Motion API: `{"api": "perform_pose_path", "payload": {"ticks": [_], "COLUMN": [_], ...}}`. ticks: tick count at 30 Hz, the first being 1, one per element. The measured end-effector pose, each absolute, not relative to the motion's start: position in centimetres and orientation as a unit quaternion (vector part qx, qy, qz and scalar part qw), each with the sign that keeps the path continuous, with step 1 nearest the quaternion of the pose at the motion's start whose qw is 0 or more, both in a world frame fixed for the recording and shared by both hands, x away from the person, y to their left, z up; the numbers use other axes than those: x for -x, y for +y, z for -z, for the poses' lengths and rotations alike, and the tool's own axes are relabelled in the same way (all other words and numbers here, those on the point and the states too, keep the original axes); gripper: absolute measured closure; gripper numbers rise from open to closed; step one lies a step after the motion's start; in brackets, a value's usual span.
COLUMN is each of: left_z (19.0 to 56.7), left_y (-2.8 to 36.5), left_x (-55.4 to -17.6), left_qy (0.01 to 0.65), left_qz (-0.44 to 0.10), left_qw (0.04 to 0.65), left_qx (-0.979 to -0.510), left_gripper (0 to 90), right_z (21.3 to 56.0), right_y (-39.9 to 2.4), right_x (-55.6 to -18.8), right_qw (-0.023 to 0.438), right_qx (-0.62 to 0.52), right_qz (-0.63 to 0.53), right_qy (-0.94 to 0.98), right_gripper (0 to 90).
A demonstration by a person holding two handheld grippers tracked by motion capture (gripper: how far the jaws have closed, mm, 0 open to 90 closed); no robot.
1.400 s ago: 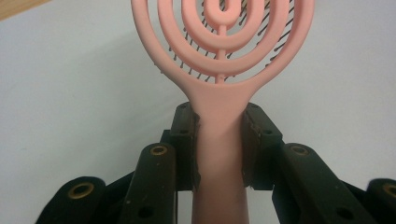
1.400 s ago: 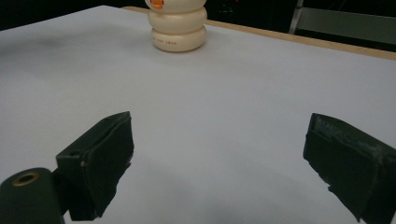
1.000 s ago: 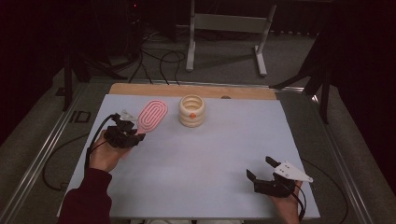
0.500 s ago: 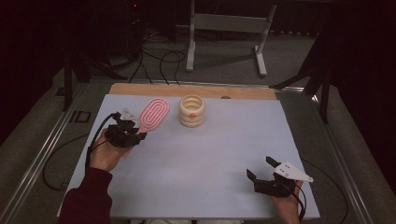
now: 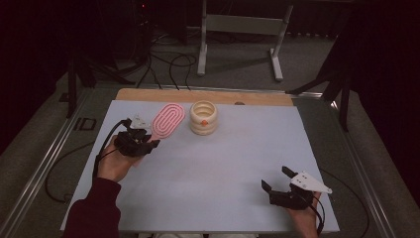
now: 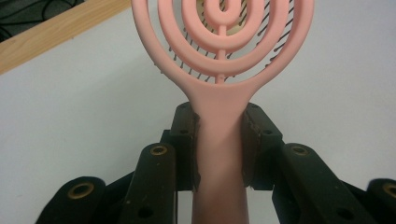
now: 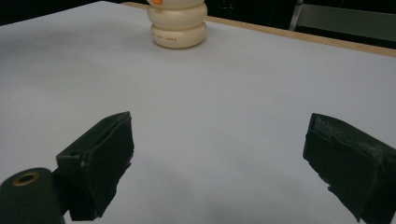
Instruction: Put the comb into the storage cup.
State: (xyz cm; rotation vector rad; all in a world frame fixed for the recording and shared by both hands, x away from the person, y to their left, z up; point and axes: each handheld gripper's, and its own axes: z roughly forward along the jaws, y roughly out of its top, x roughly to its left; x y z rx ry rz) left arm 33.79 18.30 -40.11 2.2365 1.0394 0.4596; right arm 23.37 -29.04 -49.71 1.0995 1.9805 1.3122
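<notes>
The left tool (image 6: 219, 149) is clamped on the pink brush (image 6: 219, 74) by its handle. The brush head sits up off the white worktop (image 5: 223, 163), just beside the cream jar (image 5: 203, 118). The right tool (image 5: 278, 179) rests near the front right corner, its jaws wide apart and holding nothing.

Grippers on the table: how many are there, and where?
2. The left gripper is at the table's far left, shut on the pink hairbrush by its handle. The right gripper rests near the front right corner, jaws open and empty.
</notes>
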Motion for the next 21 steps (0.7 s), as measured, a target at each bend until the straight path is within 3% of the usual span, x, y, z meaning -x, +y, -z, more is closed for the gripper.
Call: {"api": "perform_pose_path", "payload": {"ticks": [21], "left_z": [39.9], "left_y": [16.9], "left_x": [-33.9], "left_qy": [0.377], "left_qz": [-0.180], "left_qw": [0.326], "left_qx": [-0.848], "left_gripper": [69.8], "right_z": [49.7], "right_y": [-29.0], "right_x": [-23.4], "right_qw": [0.256], "right_qx": [-0.404], "right_qz": [-0.485], "right_qy": [0.732], "right_gripper": [8.5]}}
